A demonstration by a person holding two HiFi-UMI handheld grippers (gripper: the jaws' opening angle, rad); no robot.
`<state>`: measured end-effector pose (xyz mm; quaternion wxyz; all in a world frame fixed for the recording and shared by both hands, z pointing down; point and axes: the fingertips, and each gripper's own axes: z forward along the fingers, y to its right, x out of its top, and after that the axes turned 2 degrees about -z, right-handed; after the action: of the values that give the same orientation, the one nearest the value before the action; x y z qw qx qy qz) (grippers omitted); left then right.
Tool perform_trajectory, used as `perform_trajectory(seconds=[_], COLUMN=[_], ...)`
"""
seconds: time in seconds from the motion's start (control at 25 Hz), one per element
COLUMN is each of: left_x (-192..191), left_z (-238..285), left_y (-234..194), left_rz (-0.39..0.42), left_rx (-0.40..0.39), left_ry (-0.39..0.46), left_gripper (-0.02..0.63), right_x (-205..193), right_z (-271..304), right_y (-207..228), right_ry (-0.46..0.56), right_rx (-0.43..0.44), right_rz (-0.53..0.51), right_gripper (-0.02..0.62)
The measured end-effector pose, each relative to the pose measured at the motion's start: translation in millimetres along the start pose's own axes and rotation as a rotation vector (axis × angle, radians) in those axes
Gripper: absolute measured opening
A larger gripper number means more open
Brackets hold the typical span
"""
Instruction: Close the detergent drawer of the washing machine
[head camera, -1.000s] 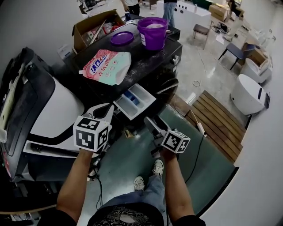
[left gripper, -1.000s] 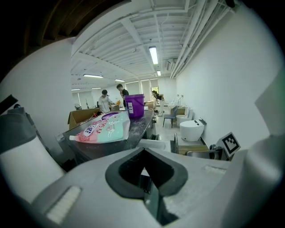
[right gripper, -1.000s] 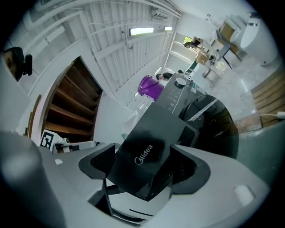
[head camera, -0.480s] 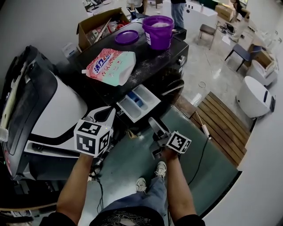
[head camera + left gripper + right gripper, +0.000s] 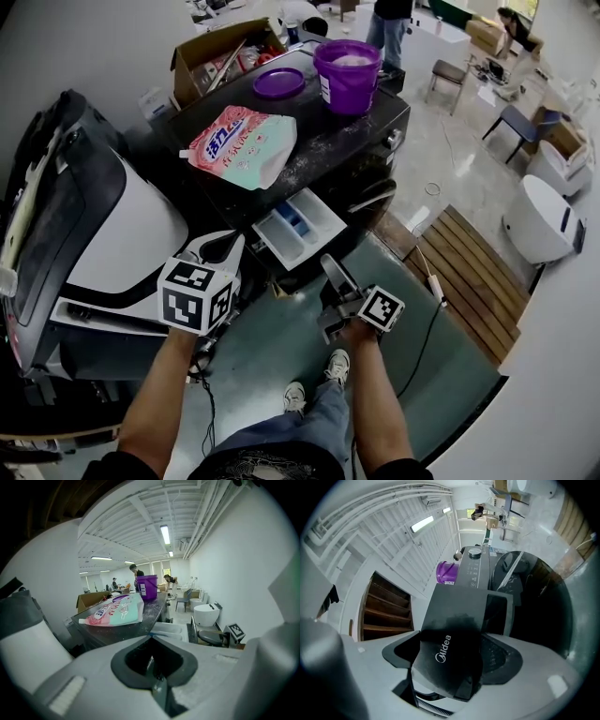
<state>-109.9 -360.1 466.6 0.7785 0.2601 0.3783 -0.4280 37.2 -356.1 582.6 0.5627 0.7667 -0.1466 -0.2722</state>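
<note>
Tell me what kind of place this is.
Probably an appliance test lab or workshop, not a home laundry: the washing machine, detergent drawer pulled out, stands in a big open hall; other white appliances and loose chairs dot the floor; people stand at the far end.

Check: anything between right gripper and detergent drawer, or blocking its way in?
Nothing visible. The black front of the detergent drawer sits right at the jaws of the right gripper; nothing sticks up from its tray toward the washing machine.
</note>
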Motion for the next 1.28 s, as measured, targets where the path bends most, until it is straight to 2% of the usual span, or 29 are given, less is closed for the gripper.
perform_trajectory(seconds=[0.68, 1.16, 1.28], left_x=[-2, -3, -3], left_z=[8, 16, 18], left_y=[-19, -38, -43], left_rz=[-0.059, -0.113, -0.124], left_rx=[0.037, 0.075, 0.086], left_ry=[-0.004, -0.003, -0.007], left_gripper=[0.002, 0.0, 0.002], right_x=[-3, -4, -3], right_z=[34, 61, 71], right_y=[4, 20, 16], right_ry=[-0.056, -0.103, -0.108], right_rx=[-0.005, -0.058, -0.04], right_rz=[-0.003, -0.026, -0.013], right_gripper=[0.399, 0.396, 0.394])
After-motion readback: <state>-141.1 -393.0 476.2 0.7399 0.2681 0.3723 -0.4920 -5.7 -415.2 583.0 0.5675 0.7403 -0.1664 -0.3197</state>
